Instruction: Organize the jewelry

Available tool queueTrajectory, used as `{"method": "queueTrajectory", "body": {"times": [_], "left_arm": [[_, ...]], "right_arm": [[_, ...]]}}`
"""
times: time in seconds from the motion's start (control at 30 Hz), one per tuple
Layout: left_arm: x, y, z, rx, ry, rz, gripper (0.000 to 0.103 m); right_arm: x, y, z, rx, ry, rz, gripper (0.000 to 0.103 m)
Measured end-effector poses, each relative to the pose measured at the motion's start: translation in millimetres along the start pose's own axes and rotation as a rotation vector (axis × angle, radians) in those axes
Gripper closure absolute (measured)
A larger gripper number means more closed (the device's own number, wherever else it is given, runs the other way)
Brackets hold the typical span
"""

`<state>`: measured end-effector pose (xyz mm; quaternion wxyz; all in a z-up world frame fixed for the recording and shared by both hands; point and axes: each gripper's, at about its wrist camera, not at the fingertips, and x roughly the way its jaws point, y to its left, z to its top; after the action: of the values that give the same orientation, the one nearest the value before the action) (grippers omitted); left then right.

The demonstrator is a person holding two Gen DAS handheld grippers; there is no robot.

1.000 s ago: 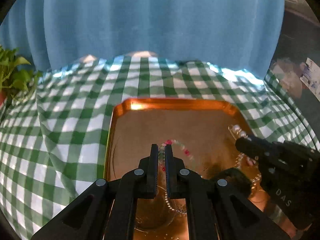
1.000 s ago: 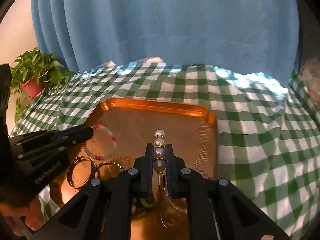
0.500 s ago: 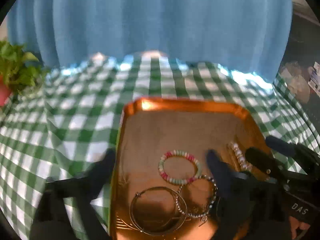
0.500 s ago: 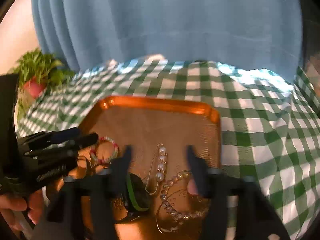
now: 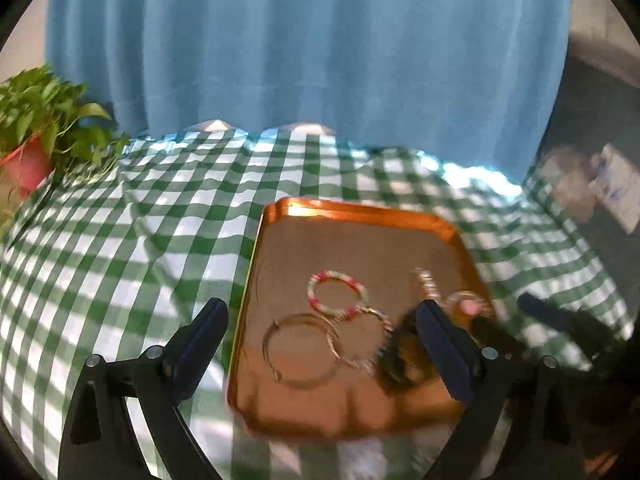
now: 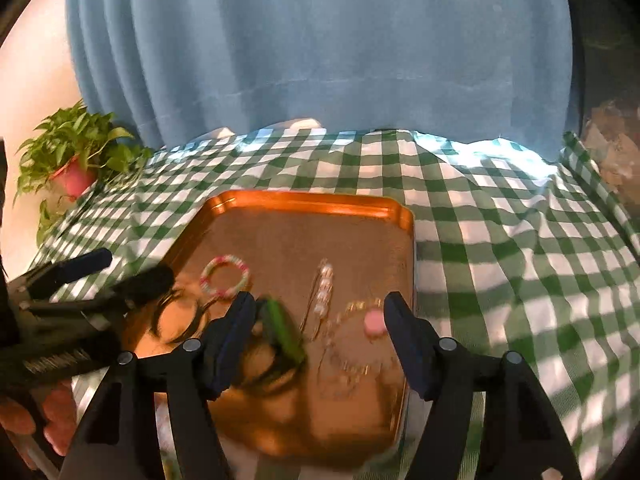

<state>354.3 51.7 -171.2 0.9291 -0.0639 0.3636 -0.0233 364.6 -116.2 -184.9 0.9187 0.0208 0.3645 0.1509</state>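
An orange tray lies on a green checked cloth and holds jewelry. A pink-and-green beaded bracelet, a thin metal bangle, a chain bracelet, a pearl pin and a dark band with green lie in it. My left gripper is open and empty above the tray's near left part. My right gripper is open and empty above the tray's near part. Each gripper shows in the other's view, the left and the right.
A potted green plant stands at the far left of the table. A blue curtain hangs behind the table. The checked cloth is wrinkled around the tray. A hand holds the left gripper.
Both grippers opened and let go: the left released the beaded bracelet, the right the pearl pin. Both pulled back and up from the tray.
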Motion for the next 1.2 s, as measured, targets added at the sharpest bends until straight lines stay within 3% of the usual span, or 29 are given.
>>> {"method": "queueTrajectory", "body": {"times": [0.17, 0.4, 0.8, 1.07, 1.2], "left_arm": [[-66.4, -18.1, -19.2, 0.061, -0.035, 0.051, 0.008], [-179.5, -17.6, -59.1, -0.040, -0.004, 0.024, 0.008], [-346.1, -32.6, -99.5, 0.008, -0.103, 0.043, 0.008], [-368.4, -42.0, -113.9, 0.057, -0.116, -0.012, 0.003], [-362.9, -41.2, -124.1, 0.105, -0.198, -0.083, 0.003]], "right_arm": [[-54.2, 17.2, -16.8, 0.007, -0.036, 0.018, 0.027], [-155.4, 53.3, -46.0, -0.035, -0.085, 0.004, 0.020], [-319.2, 99.2, -93.7, -0.038, -0.212, 0.015, 0.019], [-362.8, 105.3, -113.2, -0.030, -0.247, 0.038, 0.018], [-362.2, 99.6, -124.8, -0.058, -0.285, 0.066, 0.017]]}}
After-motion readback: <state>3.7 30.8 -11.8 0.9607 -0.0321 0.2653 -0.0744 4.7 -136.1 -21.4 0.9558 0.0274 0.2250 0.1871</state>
